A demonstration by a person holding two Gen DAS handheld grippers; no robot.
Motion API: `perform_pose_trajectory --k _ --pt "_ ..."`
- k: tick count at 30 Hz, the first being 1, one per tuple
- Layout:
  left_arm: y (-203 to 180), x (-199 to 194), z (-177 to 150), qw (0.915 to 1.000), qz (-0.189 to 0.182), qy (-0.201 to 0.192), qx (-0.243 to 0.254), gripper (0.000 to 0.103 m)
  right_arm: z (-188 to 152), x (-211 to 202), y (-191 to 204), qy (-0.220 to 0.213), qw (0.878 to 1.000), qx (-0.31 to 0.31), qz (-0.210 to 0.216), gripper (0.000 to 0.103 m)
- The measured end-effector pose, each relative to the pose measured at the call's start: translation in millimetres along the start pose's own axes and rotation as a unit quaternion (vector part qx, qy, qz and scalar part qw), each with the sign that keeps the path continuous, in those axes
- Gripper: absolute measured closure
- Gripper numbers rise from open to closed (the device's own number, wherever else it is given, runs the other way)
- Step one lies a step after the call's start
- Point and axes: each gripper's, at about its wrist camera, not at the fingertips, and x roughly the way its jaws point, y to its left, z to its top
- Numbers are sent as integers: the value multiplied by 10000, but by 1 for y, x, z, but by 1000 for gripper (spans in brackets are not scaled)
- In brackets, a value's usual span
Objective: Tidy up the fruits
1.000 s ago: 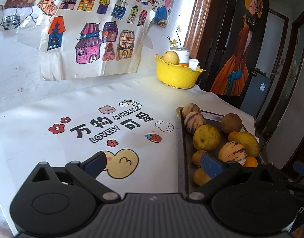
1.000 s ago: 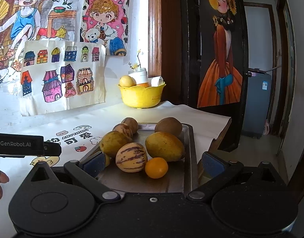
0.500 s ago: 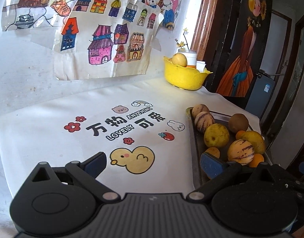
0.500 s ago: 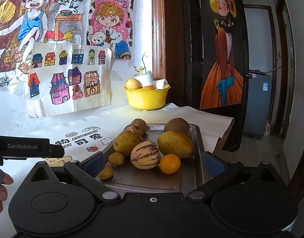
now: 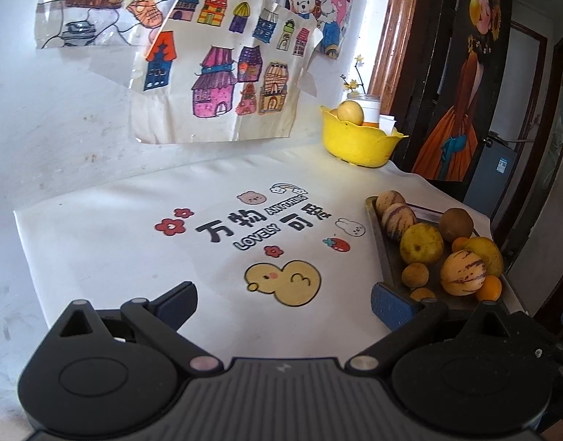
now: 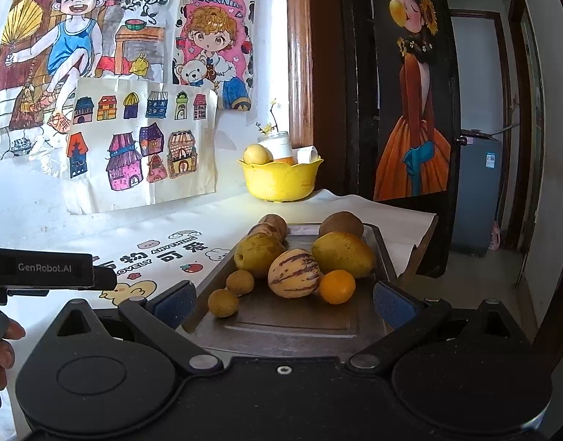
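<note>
A metal tray [image 6: 289,323] [image 5: 382,253] on the right of the table carries several fruits: a striped melon [image 6: 294,273] [image 5: 462,272], an orange [image 6: 337,286], a mango [image 6: 343,253], a kiwi [image 6: 341,224], a yellow-green pear [image 6: 257,253] and two small brown fruits [image 6: 223,303]. At the back stands a yellow bowl [image 6: 279,180] [image 5: 358,143] with a pale fruit inside. My right gripper [image 6: 283,299] is open, just short of the tray's near edge. My left gripper [image 5: 283,303] is open over the printed cloth, left of the tray.
A white cloth [image 5: 134,242] with cartoon prints covers the table. Drawings [image 6: 142,143] hang on the wall behind. The table's right edge drops off beside a dark door [image 6: 413,92]. The left gripper's body [image 6: 42,268] and a hand [image 6: 2,352] show at left.
Both grippers have drawn back and lifted a little, so more of the tray and cloth shows. The two small brown fruits now appear in the right wrist view. No fruit moved.
</note>
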Motion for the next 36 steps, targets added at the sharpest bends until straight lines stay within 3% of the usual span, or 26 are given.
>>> perform_pose_trajectory --k 36 --pt "45 -44 -29 9990 159 -204 362 0 -31 -36 42 -105 9996 -109 226 1"
